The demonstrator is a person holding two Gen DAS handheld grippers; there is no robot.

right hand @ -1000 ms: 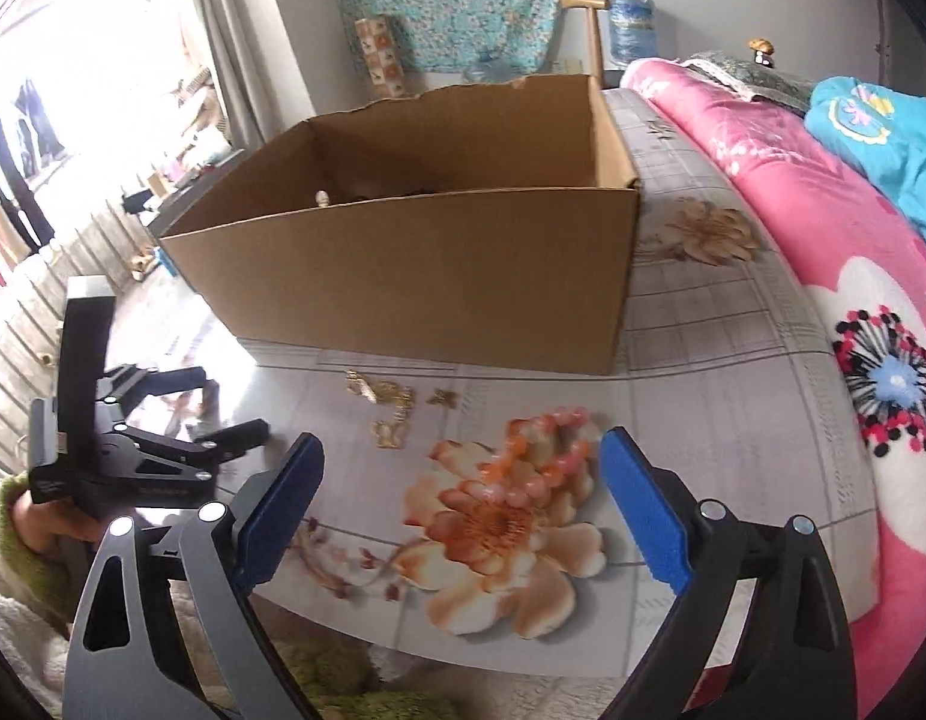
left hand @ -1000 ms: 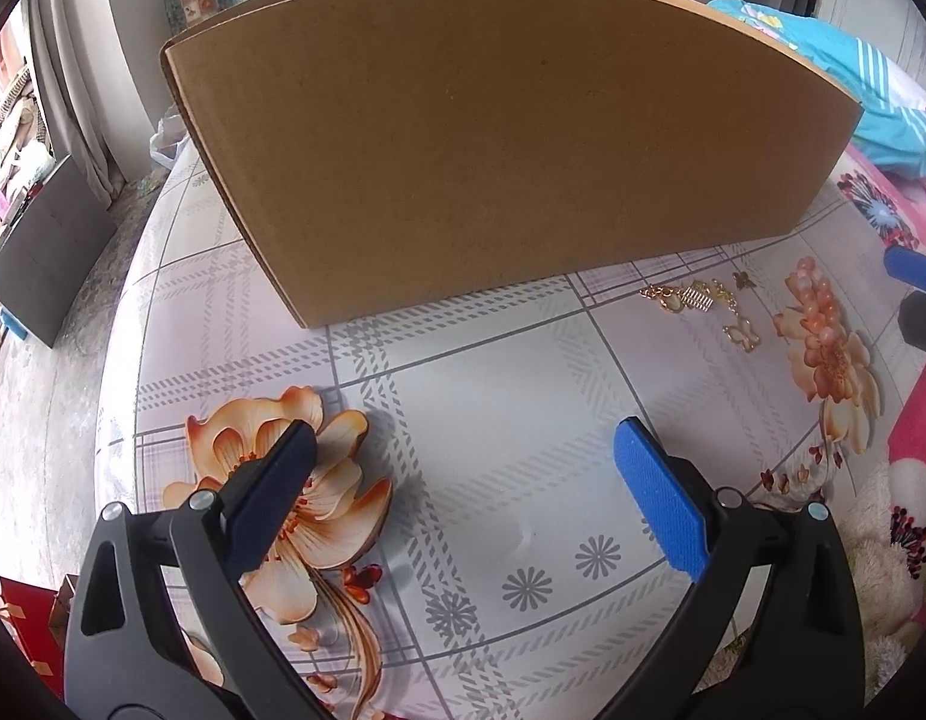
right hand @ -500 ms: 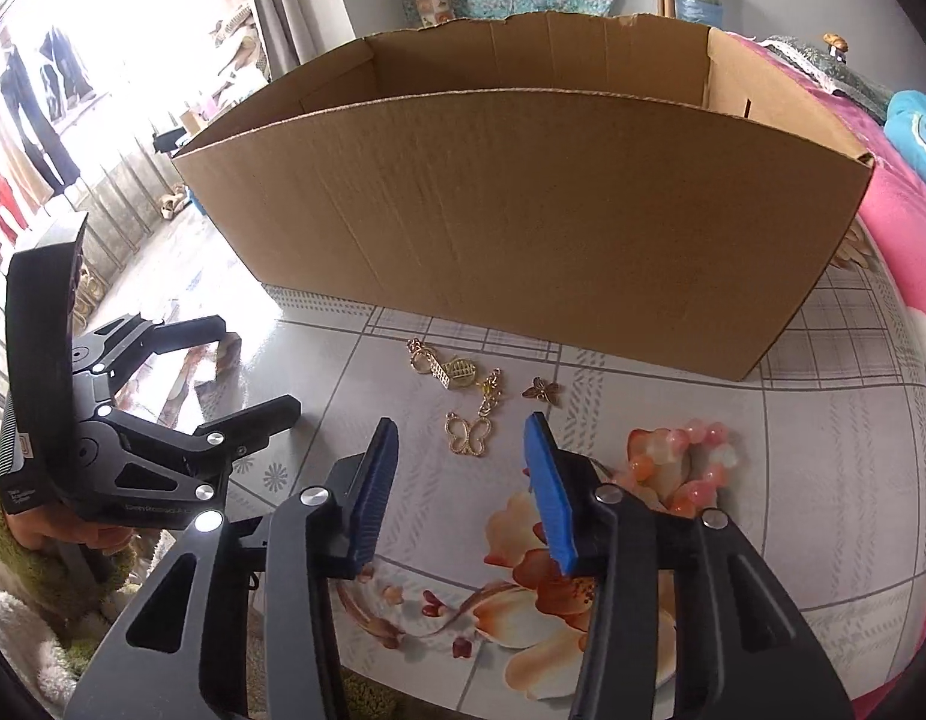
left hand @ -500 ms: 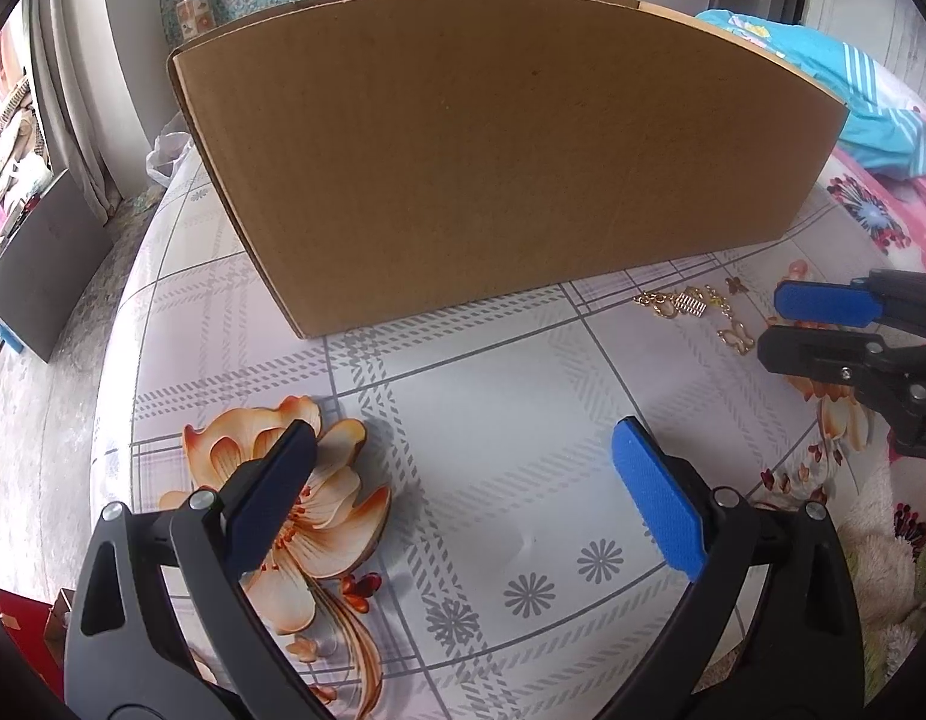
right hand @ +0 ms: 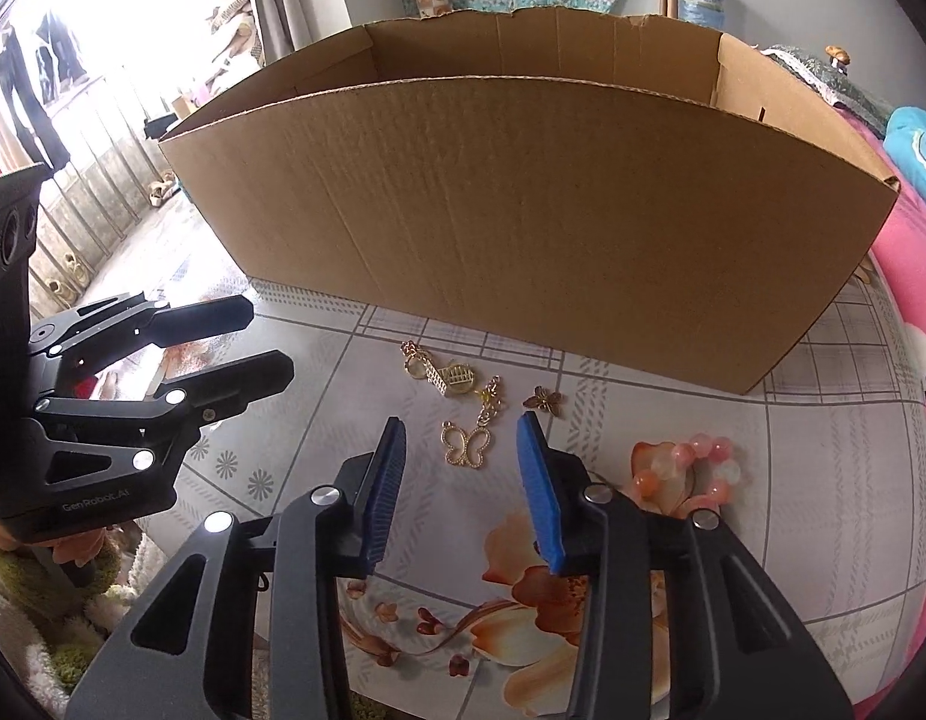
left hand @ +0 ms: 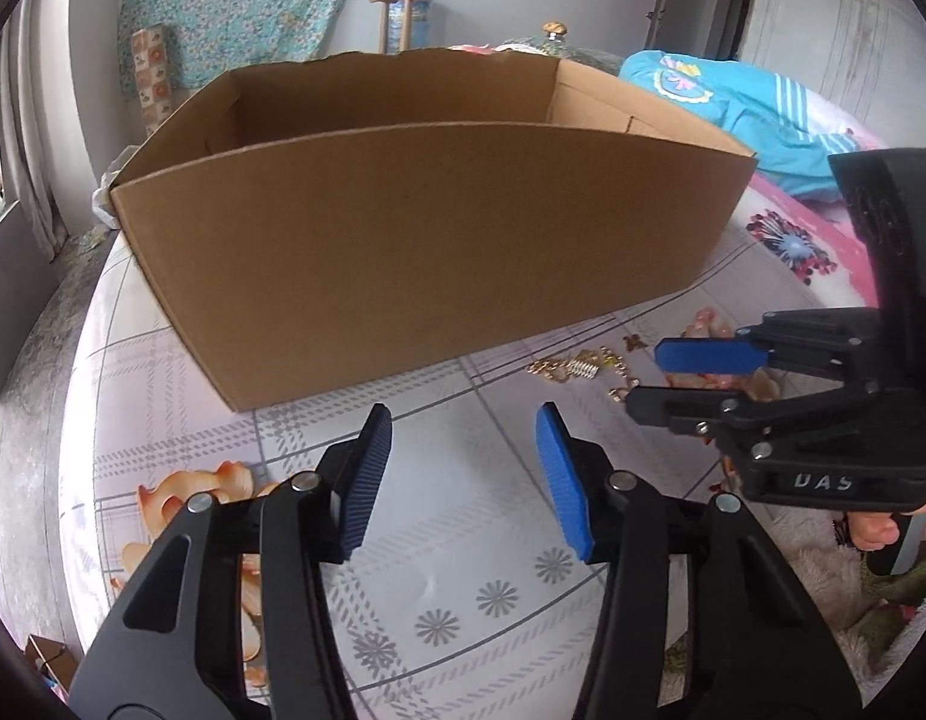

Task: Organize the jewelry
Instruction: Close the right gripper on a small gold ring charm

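Note:
A small heap of gold jewelry lies on the flowered cloth in front of a big open cardboard box point(right hand: 523, 210): a butterfly pendant point(right hand: 467, 446), linked gold charms point(right hand: 444, 375) and a tiny butterfly charm point(right hand: 544, 401). A pink bead bracelet point(right hand: 697, 468) lies to their right. My right gripper point(right hand: 463, 468) hovers over the butterfly pendant, which shows between its blue pads untouched; its jaws are closing. My left gripper point(left hand: 466, 468) is closing over bare cloth, left of the gold charms point(left hand: 577, 369), nothing between its pads. The right gripper point(left hand: 643, 379) reaches in beside the charms.
The cardboard box point(left hand: 432, 252) stands right behind the jewelry, its near wall tall. A pink quilt point(right hand: 907, 252) and turquoise garment point(left hand: 733, 102) lie at the right. The left gripper point(right hand: 267, 339) sits at the cloth's left edge, held by a hand in a green sleeve.
Both grippers have narrowed from wide open. The right one came in low over the jewelry, which now lies at its fingertips. The left view has tilted up, showing the box's inside.

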